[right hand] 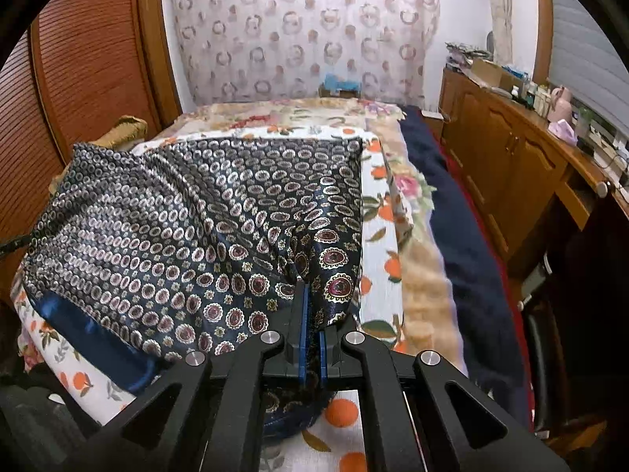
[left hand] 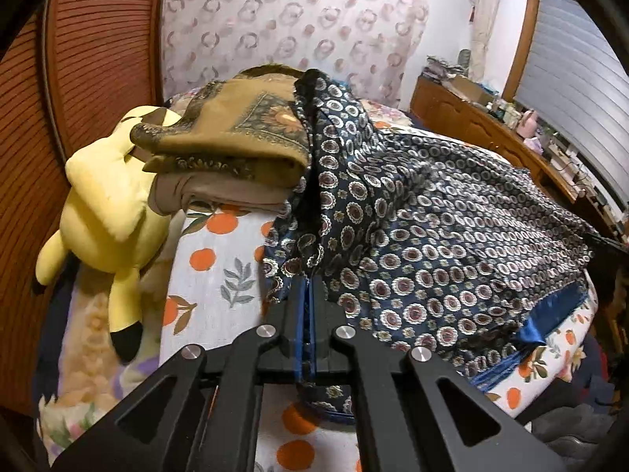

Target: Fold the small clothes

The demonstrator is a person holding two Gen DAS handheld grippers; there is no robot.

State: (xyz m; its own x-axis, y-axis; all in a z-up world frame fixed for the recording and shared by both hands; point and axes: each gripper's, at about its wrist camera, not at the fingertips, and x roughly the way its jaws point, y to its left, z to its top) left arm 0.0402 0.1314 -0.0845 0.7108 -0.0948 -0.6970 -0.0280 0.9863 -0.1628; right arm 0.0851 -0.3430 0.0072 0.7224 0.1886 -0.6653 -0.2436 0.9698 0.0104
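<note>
A dark blue patterned garment (left hand: 432,228) with round medallion print and a plain blue satin hem lies spread over the bed. My left gripper (left hand: 308,287) is shut on a gathered fold of it, which rises in a ridge from the jaws. In the right wrist view the same garment (right hand: 188,228) spreads to the left, and my right gripper (right hand: 310,291) is shut on its near right corner. Both pinch the cloth between blue pads.
A stack of folded brown and beige clothes (left hand: 236,141) sits at the left beside a yellow plush toy (left hand: 110,204). The bed sheet (right hand: 377,267) has an orange fruit print. A wooden cabinet (right hand: 511,169) with clutter runs along the right; a wooden louvred wardrobe (right hand: 86,63) stands left.
</note>
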